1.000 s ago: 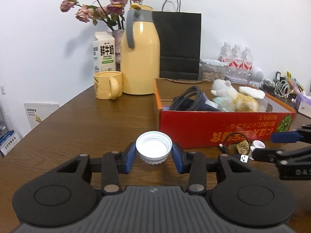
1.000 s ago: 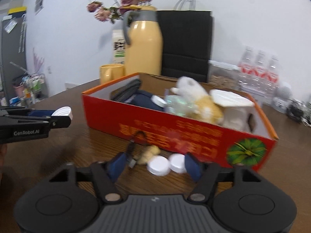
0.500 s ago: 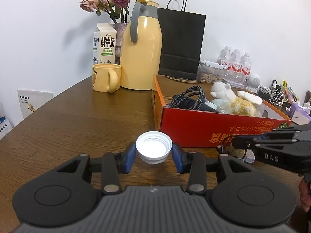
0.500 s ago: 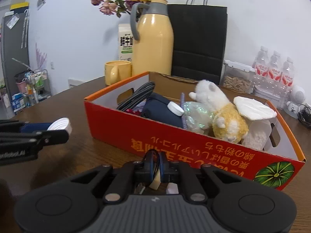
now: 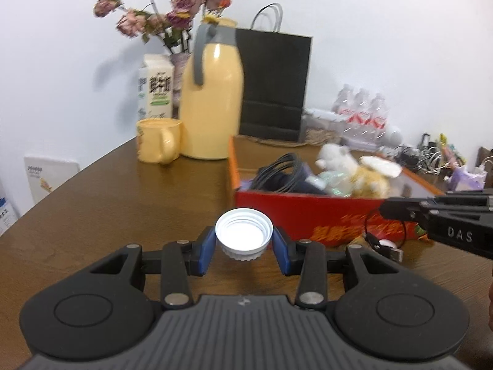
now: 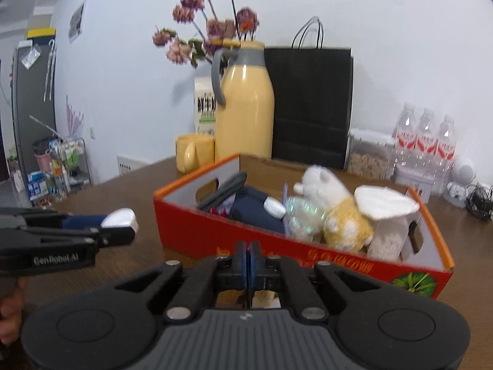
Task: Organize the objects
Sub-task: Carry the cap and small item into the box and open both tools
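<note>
My left gripper is shut on a white bottle cap, held open side up above the brown table. From the right wrist view that left gripper shows at the left with the cap at its tip. The right gripper is shut, just in front of the red cardboard box. In the left wrist view, a thin black cable with a plug hangs in a loop from the right gripper's tip, before the red box.
The box holds a plush toy, a coiled cord and other items. Behind it stand a yellow thermos, yellow mug, milk carton, black paper bag and water bottles. Cables clutter the far right.
My right gripper closed on the black cable beside two white caps on the table and lifted it up along the box front. The left gripper kept hold of its cap, almost still.
</note>
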A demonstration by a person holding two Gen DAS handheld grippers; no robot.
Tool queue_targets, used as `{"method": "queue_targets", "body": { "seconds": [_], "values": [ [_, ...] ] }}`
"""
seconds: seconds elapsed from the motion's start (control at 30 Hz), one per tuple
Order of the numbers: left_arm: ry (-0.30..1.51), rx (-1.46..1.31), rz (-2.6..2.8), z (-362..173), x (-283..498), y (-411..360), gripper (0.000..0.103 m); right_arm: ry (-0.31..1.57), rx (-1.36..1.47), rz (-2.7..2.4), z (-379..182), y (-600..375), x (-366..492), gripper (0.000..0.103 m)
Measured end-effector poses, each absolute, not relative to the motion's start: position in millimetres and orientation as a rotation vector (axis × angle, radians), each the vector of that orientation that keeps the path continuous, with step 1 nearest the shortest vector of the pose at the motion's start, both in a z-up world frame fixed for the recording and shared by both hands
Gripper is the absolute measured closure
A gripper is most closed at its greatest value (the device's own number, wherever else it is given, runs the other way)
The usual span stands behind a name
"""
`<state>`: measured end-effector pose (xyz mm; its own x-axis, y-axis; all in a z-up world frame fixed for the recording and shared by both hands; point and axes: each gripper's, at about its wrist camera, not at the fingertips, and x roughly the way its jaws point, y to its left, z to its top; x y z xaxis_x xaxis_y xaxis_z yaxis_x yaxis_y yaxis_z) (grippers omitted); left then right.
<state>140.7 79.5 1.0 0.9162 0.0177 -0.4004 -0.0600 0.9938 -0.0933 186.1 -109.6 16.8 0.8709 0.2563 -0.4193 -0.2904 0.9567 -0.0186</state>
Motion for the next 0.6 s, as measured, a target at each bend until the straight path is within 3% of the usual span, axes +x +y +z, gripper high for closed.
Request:
{"method": "queue_targets", "body": {
  "seconds": [0.27, 0.6],
  "values": [
    [0.333, -0.091, -0.003, 34, 158, 57, 0.062, 0.337, -0.054, 0.291, 54, -126, 186, 0.101],
    [0.274, -0.093, -0.023, 66, 198, 37, 0.062, 0.312, -0.022, 0.283, 62, -137, 211, 0.101]
  ]
}}
